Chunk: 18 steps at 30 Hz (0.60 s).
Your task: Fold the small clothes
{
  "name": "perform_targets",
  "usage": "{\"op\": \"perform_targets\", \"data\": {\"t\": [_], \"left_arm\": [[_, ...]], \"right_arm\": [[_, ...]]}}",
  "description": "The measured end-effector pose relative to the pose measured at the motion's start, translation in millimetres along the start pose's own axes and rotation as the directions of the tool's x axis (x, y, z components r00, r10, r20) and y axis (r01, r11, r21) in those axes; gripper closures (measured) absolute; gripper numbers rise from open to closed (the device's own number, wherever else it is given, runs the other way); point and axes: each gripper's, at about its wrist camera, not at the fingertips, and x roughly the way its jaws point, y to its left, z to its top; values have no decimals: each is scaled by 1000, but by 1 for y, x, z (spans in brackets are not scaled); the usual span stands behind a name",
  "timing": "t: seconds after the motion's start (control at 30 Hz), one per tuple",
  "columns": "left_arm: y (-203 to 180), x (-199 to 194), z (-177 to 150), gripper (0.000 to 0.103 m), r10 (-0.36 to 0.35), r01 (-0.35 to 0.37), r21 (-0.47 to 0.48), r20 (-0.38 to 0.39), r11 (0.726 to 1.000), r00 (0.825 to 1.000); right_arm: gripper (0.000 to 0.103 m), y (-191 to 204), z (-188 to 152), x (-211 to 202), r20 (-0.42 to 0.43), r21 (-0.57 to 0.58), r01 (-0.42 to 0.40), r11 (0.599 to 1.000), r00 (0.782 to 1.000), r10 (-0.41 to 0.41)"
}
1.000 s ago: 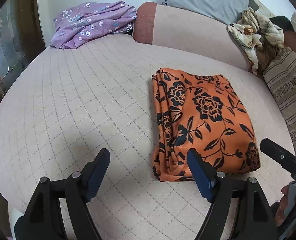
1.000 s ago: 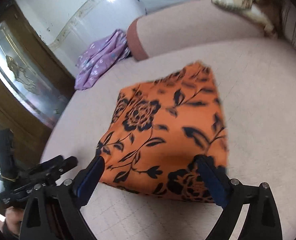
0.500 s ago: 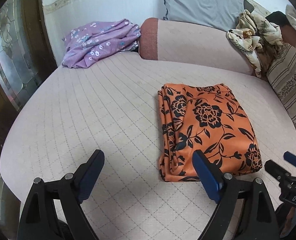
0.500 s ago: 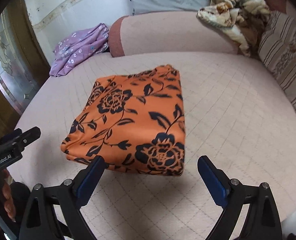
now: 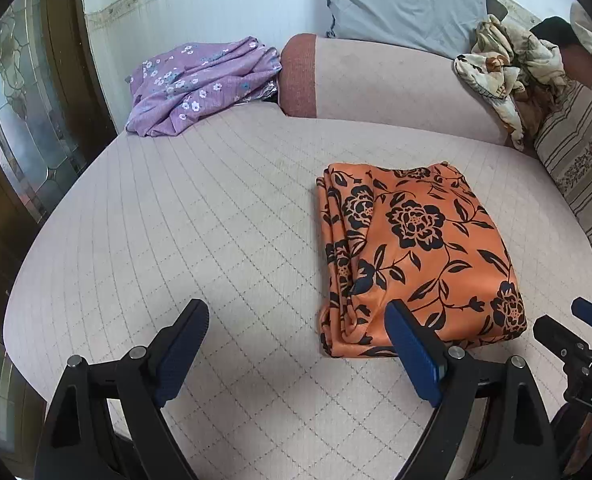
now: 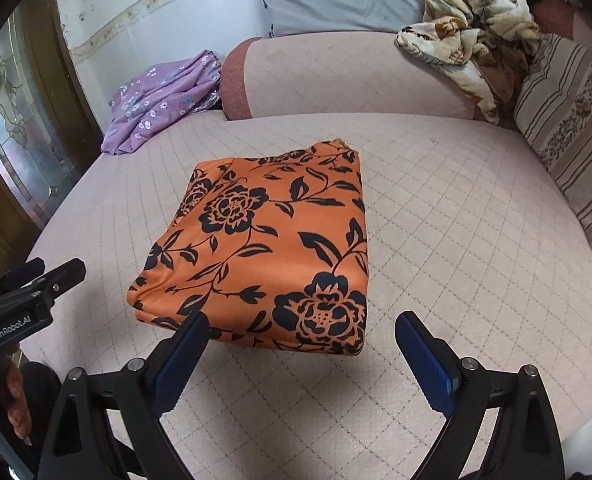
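1. Quilted pale pink bed cover [image 5: 200, 240] spans the whole surface, with a white tiled wall and a dark wooden door with patterned glass [image 5: 24, 128] to the left.
2. Orange floral garment [image 5: 411, 256] lies folded into a neat rectangle on the bed, right of centre in the left wrist view, its layered edges facing left.
3. Left gripper [image 5: 296, 344]: jaws released and wide apart, holding nothing, hovering over the bed near the folded garment's near-left corner; whether the right finger touches the cloth cannot be told.
4. Right gripper [image 6: 303, 356]: jaws released, spread wide, empty, positioned just before the garment's near edge.
5. Purple flowered cloth [image 5: 200, 84] lies crumpled at the far-left corner, beside a pink bolster [image 5: 383, 88].
6. Grey pillow [image 5: 403, 4] stands behind the bolster; a cream patterned blanket [image 5: 503, 76] is heaped on the bolster's right end, next to a striped cushion [image 5: 579, 160].
7. No containers are in view.
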Motion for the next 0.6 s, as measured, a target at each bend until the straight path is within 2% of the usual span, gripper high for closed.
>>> {"op": "perform_targets", "data": {"t": [0.6], "left_arm": [[-8,-3,5,13,9,-9,19,5,1000,1000]], "right_arm": [[7,7,2,-1,2,-24,28,999,1000,-28]]}}
